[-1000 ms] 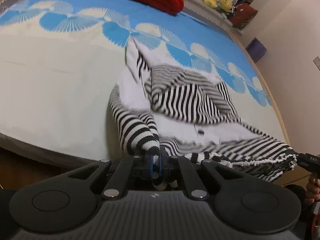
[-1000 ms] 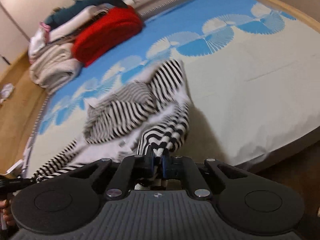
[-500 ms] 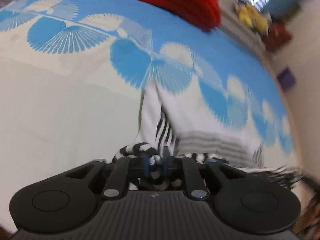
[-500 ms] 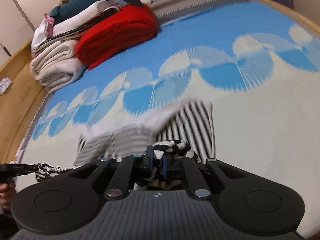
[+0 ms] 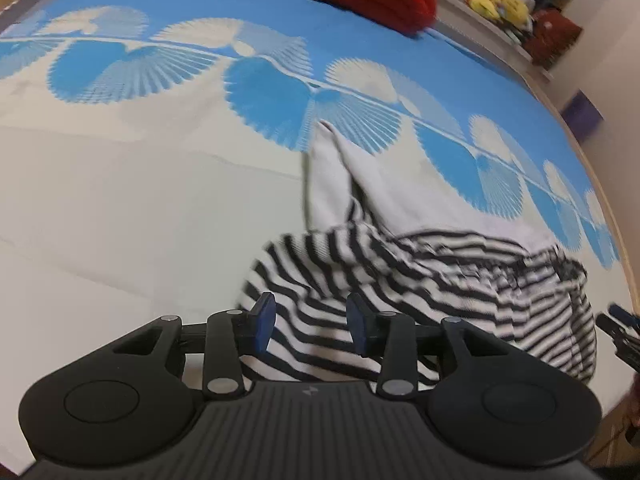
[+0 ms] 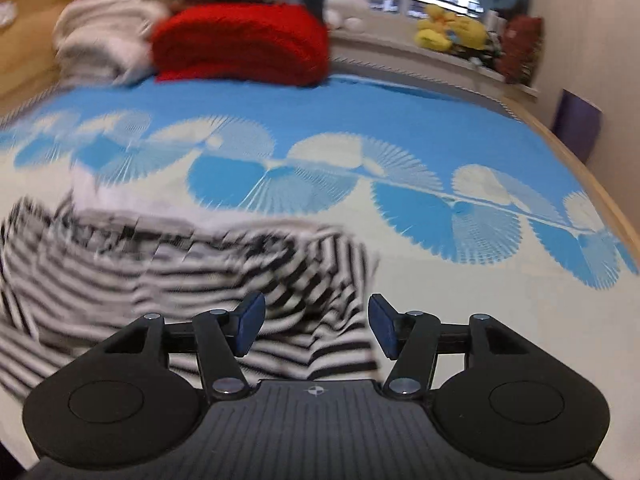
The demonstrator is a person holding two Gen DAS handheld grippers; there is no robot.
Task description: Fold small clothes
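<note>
Both my jaws have just been opening, and now neither pair presses on anything. The striped garment (image 5: pixel 420 280) lies on the bed (image 5: pixel 120 208), bunched, with its long axis running from 9 to 3 o'clock between my two hands. My left gripper (image 5: pixel 310 326) has cloth between its pads and on toward 2 o'clock. From my right gripper (image 6: pixel 314 330) the cloth spreads toward 9 and 10 o'clock. I judge both hands are equally near it for the next fold.
</note>
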